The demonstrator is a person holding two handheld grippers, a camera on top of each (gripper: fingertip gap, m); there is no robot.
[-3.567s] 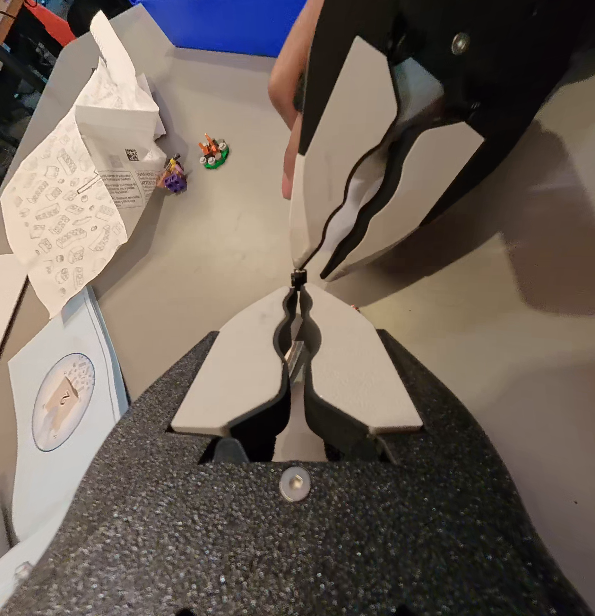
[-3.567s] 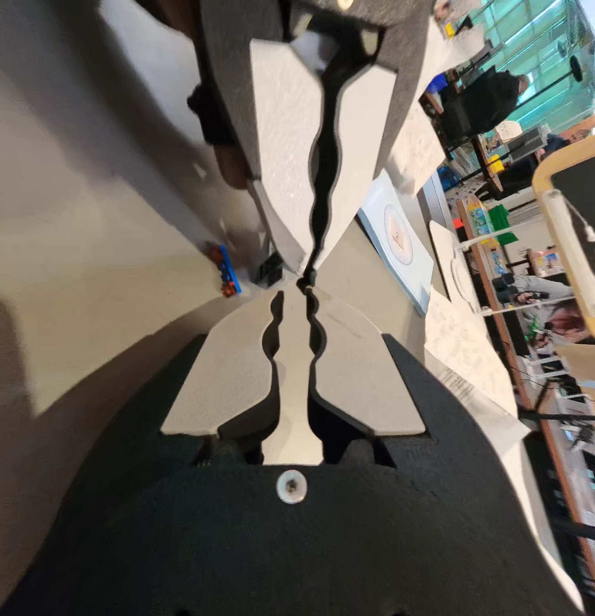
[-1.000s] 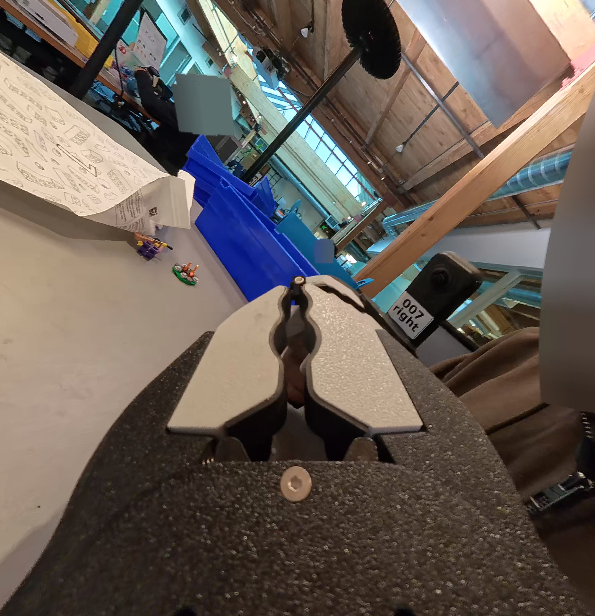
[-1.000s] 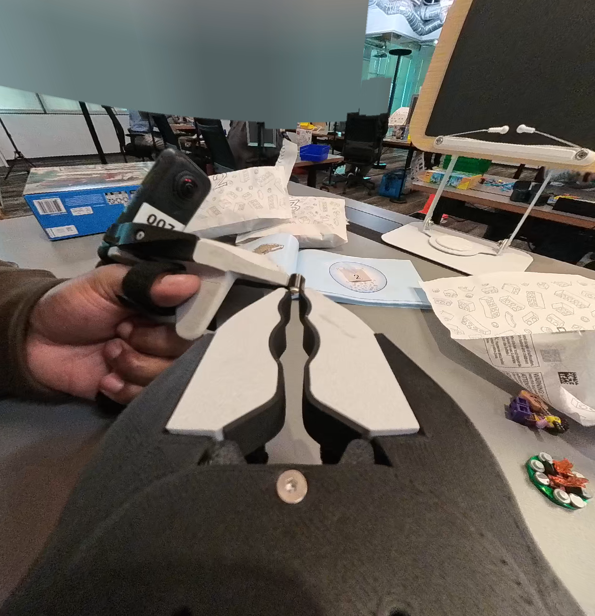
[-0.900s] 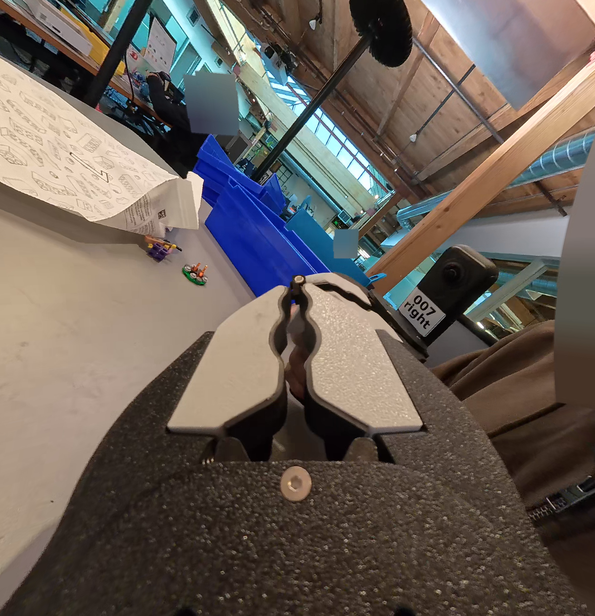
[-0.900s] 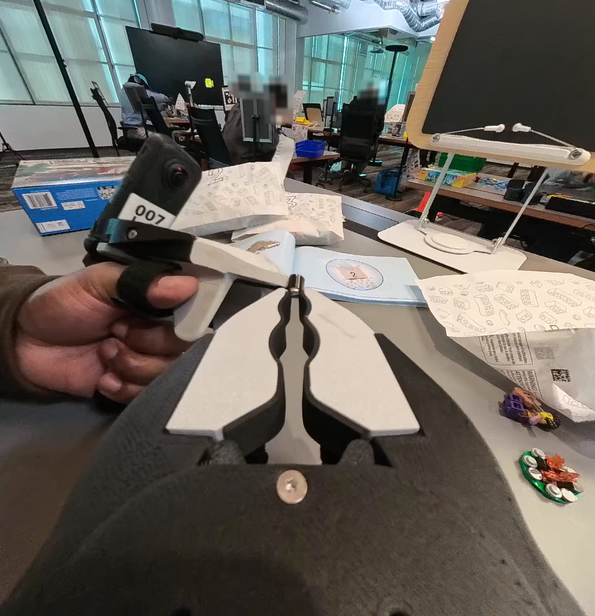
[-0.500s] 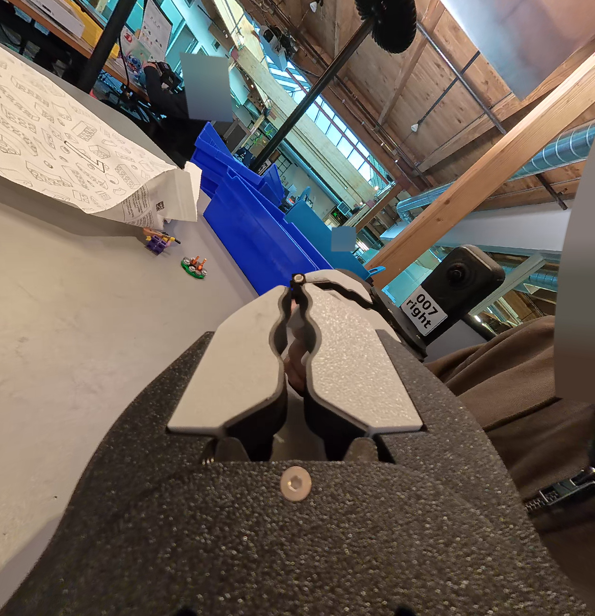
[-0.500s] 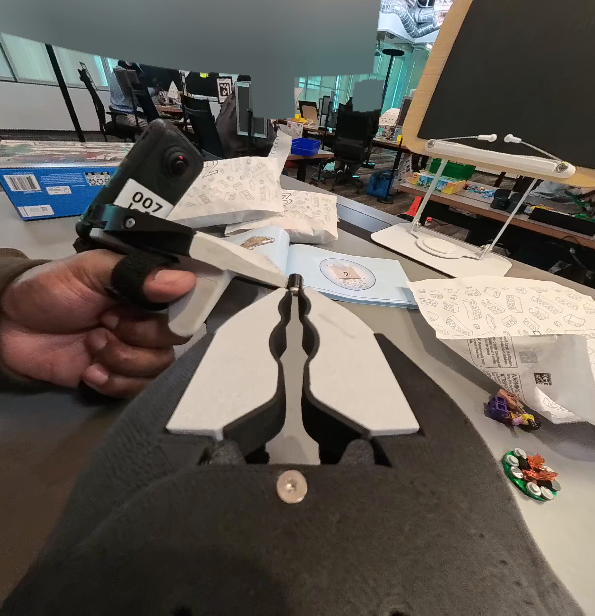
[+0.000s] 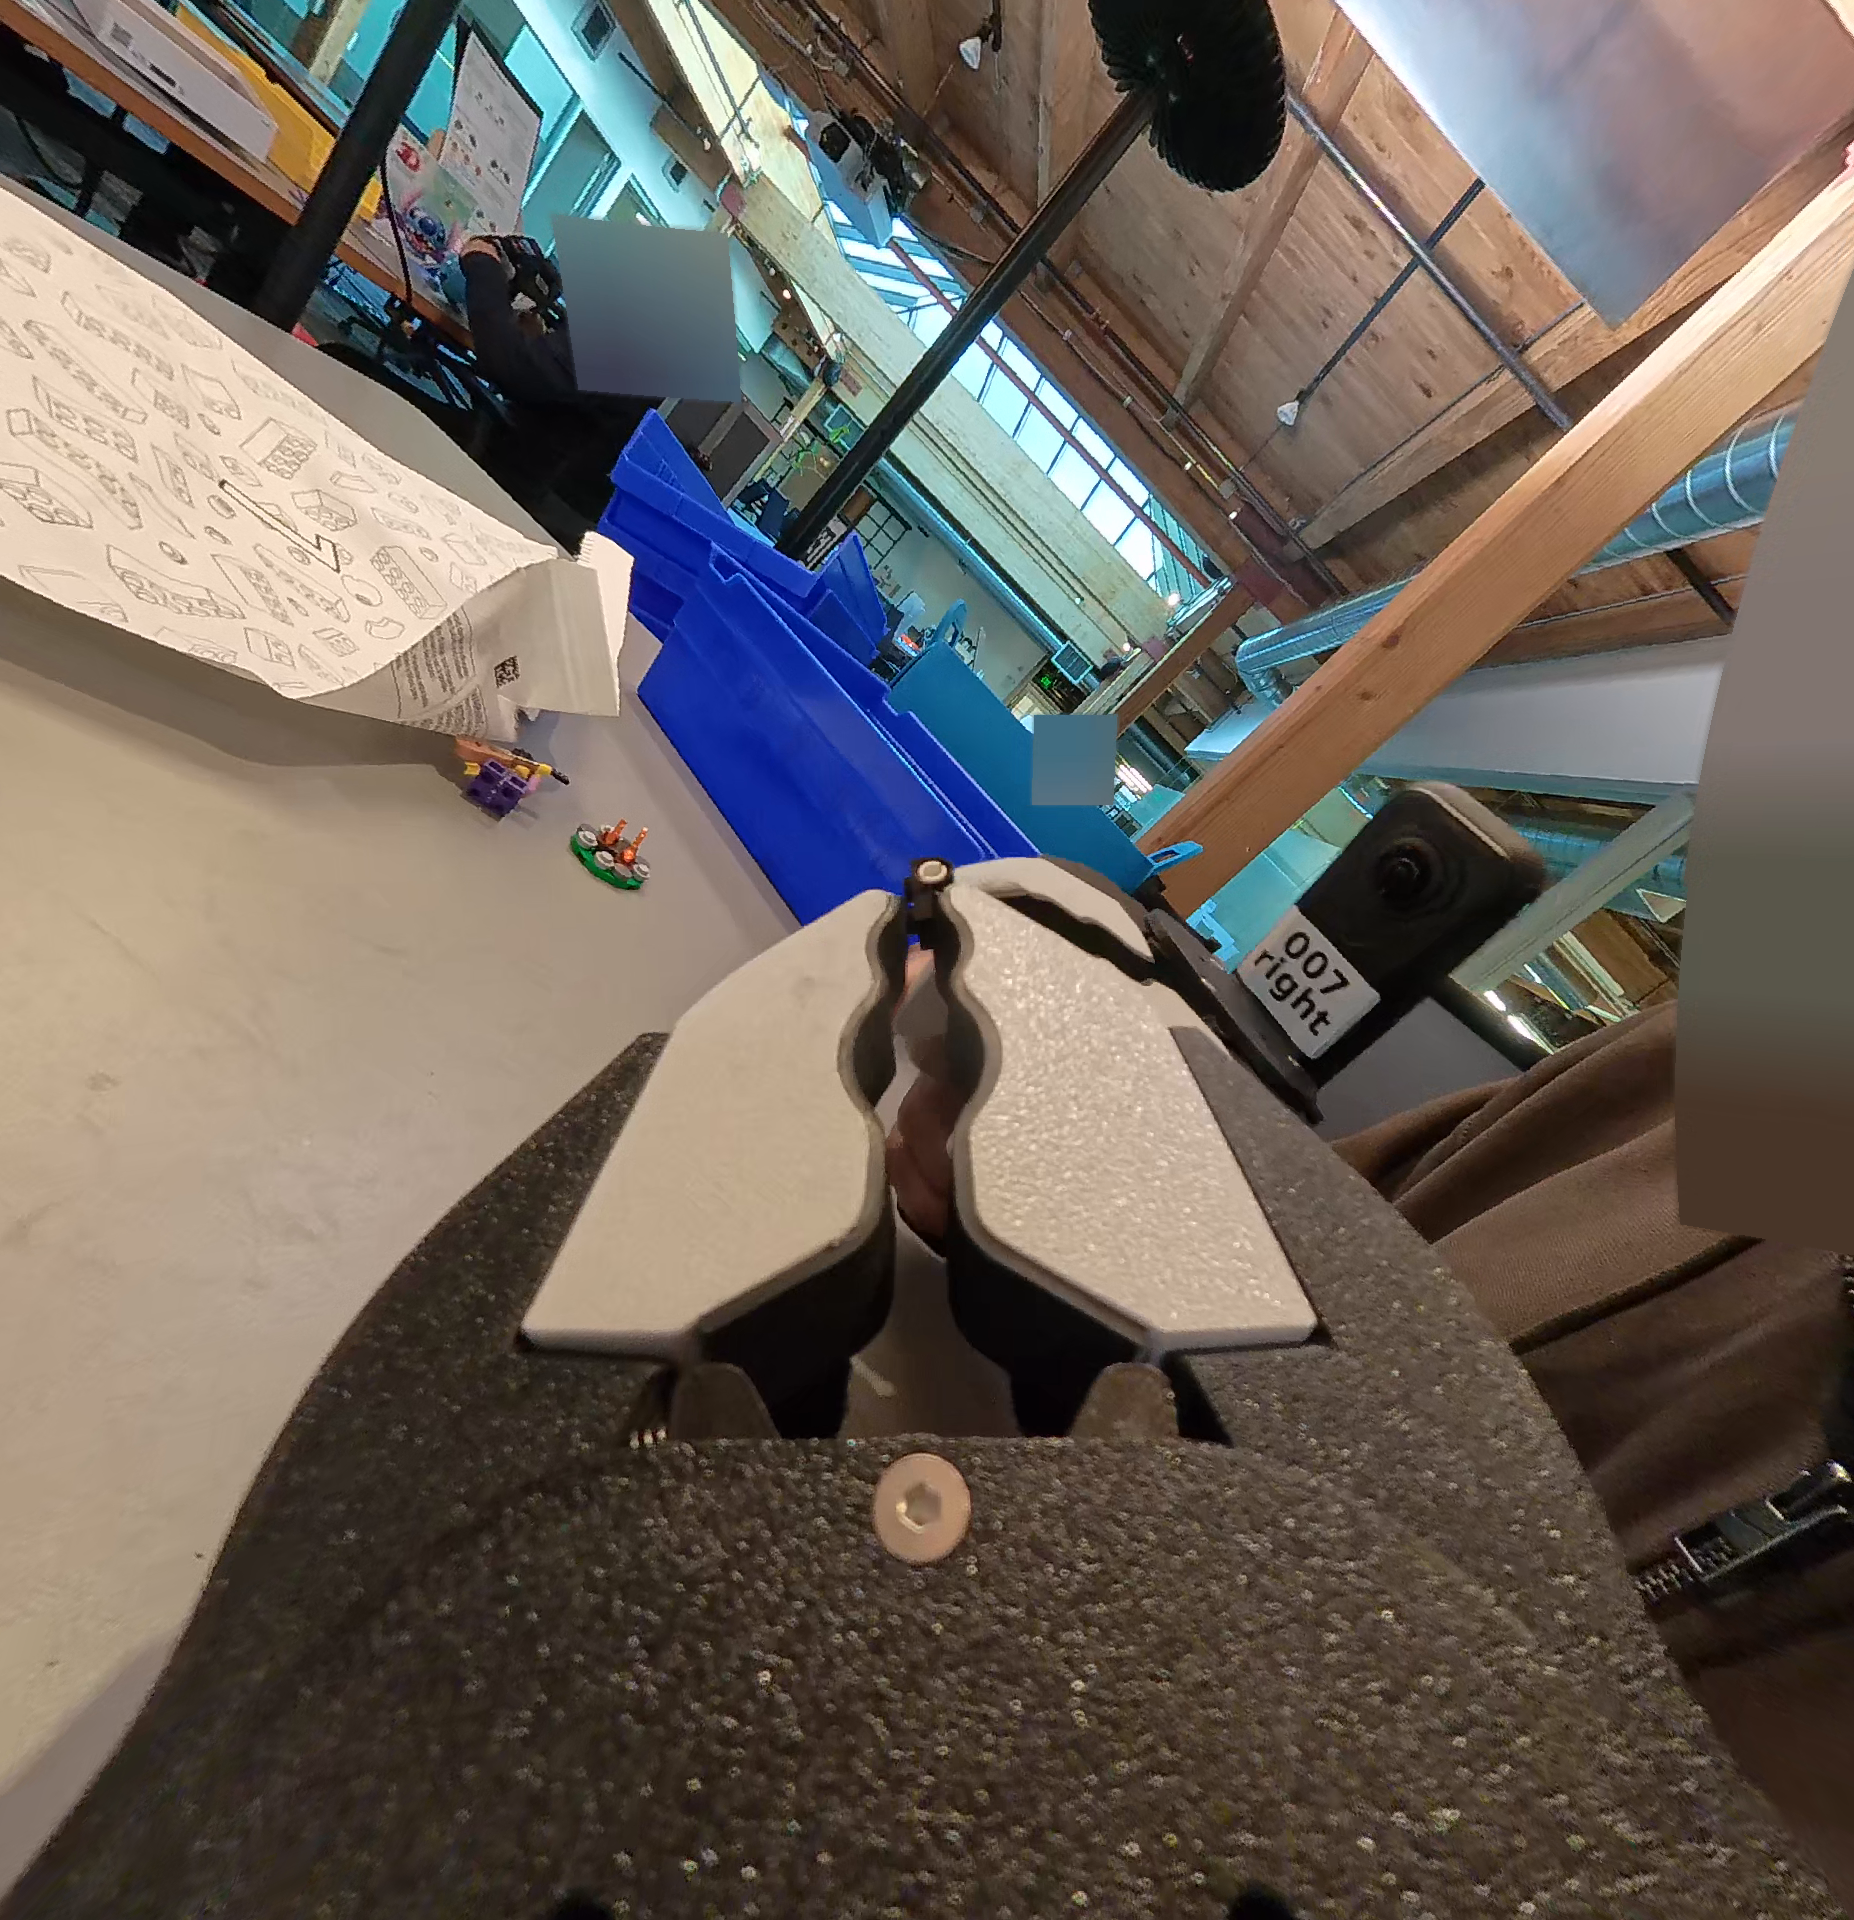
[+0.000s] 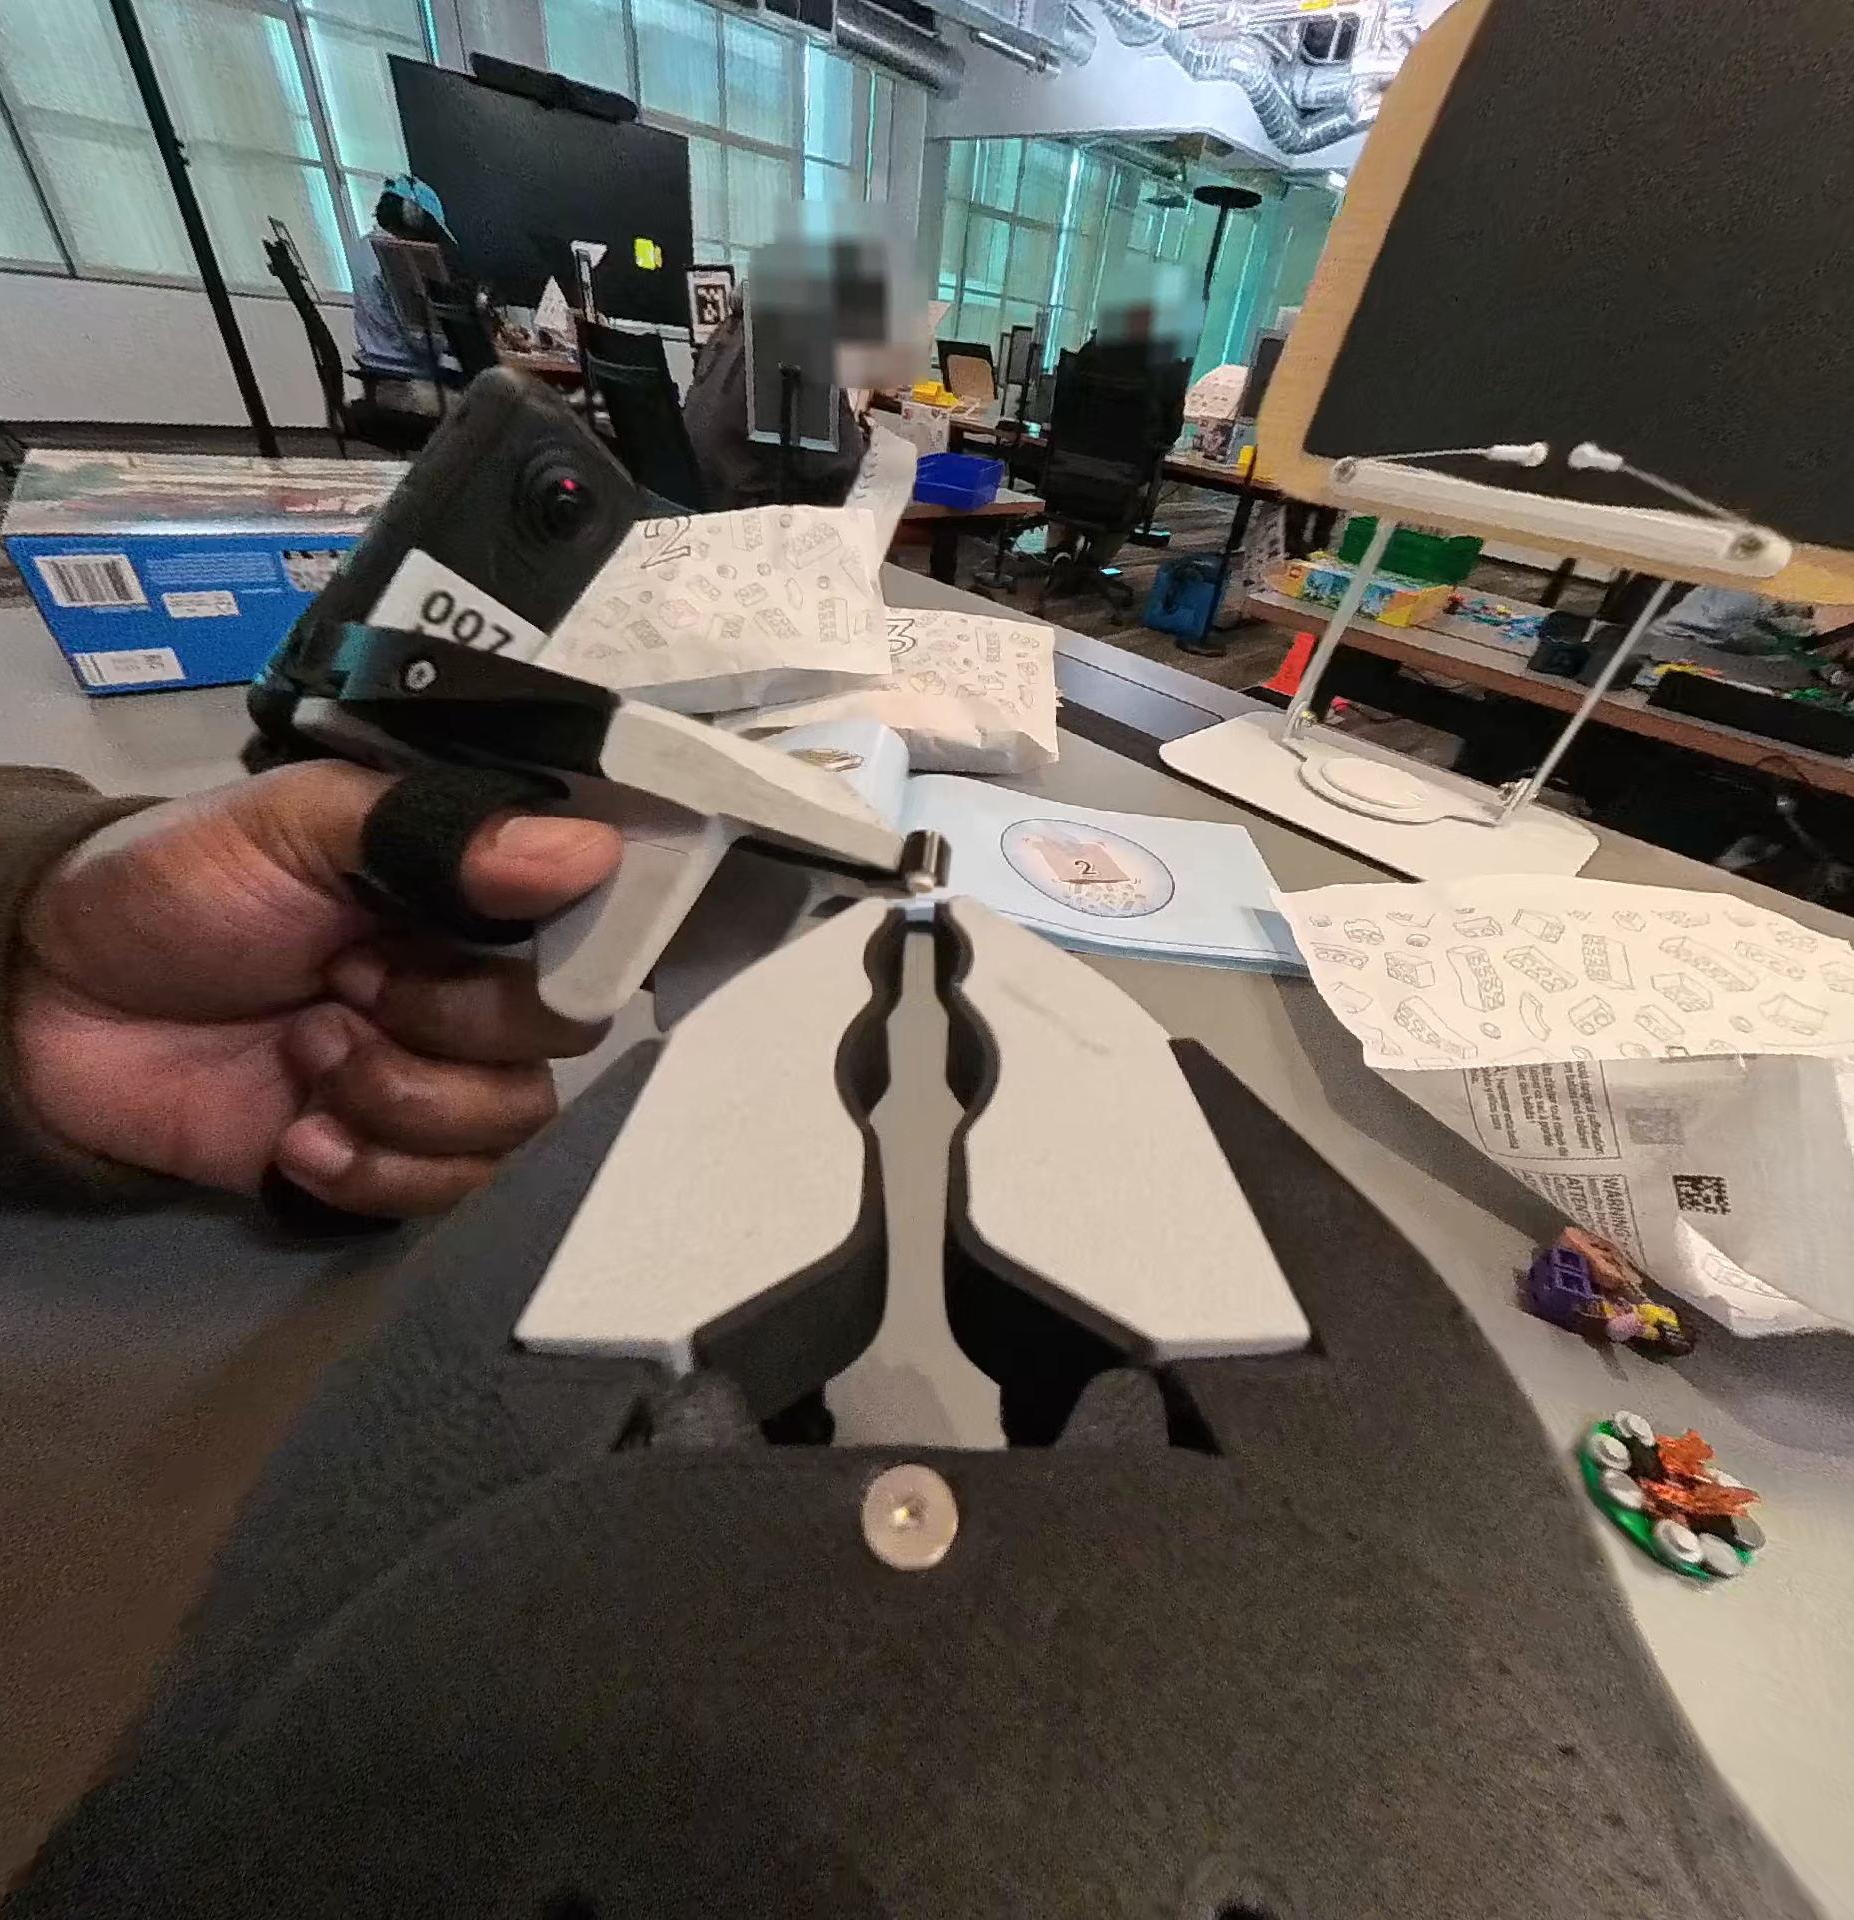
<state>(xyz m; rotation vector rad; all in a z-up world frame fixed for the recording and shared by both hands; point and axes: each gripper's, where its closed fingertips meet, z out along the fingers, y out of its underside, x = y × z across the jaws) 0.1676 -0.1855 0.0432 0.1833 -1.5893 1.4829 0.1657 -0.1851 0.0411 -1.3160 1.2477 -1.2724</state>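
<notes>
The left gripper (image 9: pixel 925 914) pinches a small black-and-silver cylindrical piece (image 9: pixel 928 878) at its fingertips, raised above the grey table (image 9: pixel 227 1039). The right gripper (image 10: pixel 921 914), nearly closed on nothing, sits just below that piece.

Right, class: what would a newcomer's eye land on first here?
A hand holds the left gripper mid-frame, pinching a small black cylinder just above the right gripper. Lower right on the grey table sit a green round brick build and a purple brick build.
</notes>
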